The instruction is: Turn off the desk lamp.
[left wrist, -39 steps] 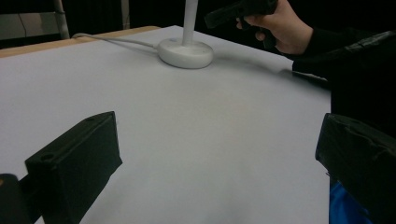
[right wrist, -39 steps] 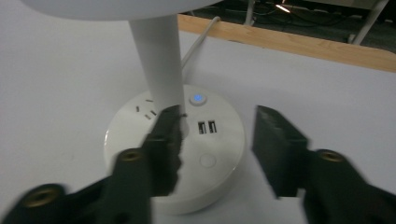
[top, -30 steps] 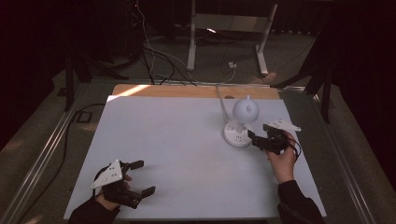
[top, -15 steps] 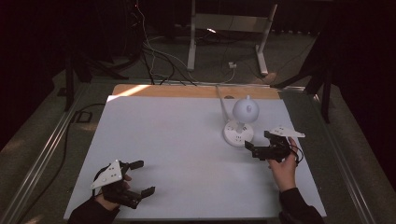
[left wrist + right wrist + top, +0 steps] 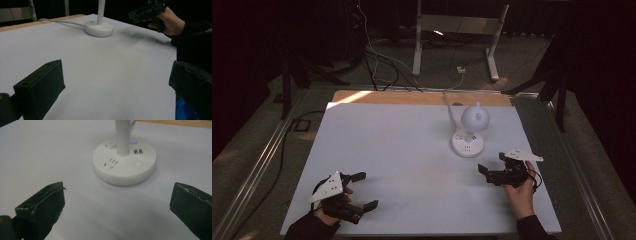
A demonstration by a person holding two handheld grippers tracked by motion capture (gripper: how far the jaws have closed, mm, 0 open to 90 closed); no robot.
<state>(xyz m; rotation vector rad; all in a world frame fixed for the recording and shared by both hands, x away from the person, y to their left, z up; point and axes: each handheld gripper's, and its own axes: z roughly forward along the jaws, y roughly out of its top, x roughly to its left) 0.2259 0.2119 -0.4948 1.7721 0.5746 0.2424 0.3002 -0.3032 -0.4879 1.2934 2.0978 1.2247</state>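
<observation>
The desk lamp [image 5: 468, 134] stands on the far right part of the white tabletop [image 5: 402, 150], its round base [image 5: 125, 165] flat on the surface, a slim stem [image 5: 123, 137] rising to a globe head [image 5: 475, 118]. The base carries sockets, USB ports and a lit blue indicator [image 5: 134, 141]; a cord [image 5: 60, 22] trails off the far edge.

The right gripper [image 5: 491, 172] hovers just short of the base, its jaws having just been opening, now spread wide with nothing between them. The left gripper [image 5: 364, 190] rests near the front left corner, jaws wide apart, empty.

Judgement: hard, smooth plastic, rigid, probably bottom-heavy and slippery. The stem offers the narrowest hold; the base rim looks too wide. The cord may drag.
</observation>
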